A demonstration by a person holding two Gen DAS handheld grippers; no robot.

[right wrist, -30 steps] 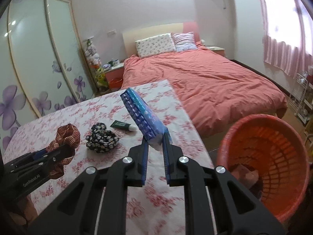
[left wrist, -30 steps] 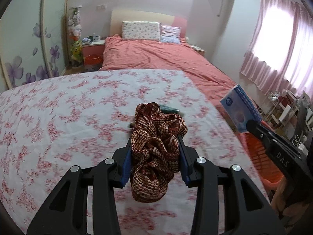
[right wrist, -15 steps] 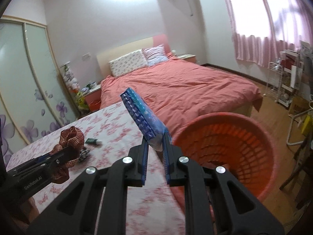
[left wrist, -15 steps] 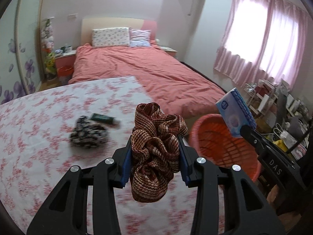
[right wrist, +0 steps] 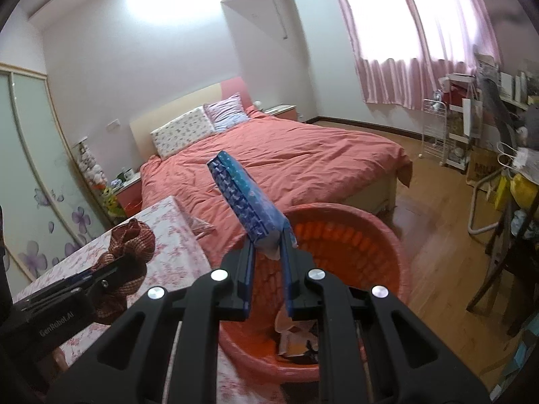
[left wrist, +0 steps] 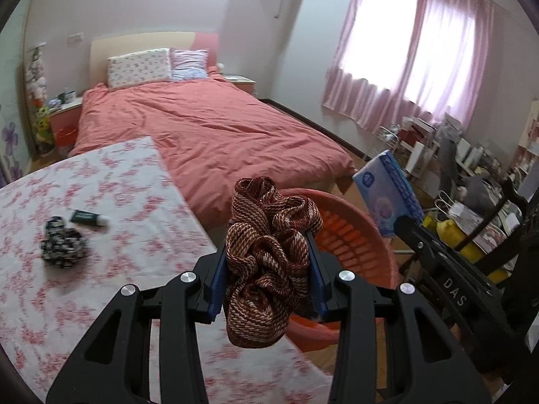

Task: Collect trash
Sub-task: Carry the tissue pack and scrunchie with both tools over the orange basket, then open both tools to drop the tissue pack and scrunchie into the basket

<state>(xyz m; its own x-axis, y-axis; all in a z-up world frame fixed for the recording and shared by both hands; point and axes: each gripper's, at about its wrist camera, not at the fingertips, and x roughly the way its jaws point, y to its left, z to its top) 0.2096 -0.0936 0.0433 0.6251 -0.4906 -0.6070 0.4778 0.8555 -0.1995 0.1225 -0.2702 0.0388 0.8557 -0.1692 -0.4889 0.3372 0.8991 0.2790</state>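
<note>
- Left gripper (left wrist: 267, 266), clamping the crumpled brown woven cloth (left wrist: 269, 256), now hangs over the round orange plastic basket (left wrist: 363, 235) rim, having left the floral-clothed table (left wrist: 101, 202).
- Right gripper (right wrist: 267, 262) pinches the blue plastic packet (right wrist: 247, 198) above the basket's open mouth; bed (right wrist: 286, 161) behind.

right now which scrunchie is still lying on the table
The black floral scrunchie, on the flowered tablecloth beside a small tube; the brown woven scrunchie is in the left gripper.

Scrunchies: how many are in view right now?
2. A brown scrunchie is clamped in the left gripper, near the orange basket. A black floral scrunchie lies on the table beside a small tube. Others may be hidden in the basket.
</note>
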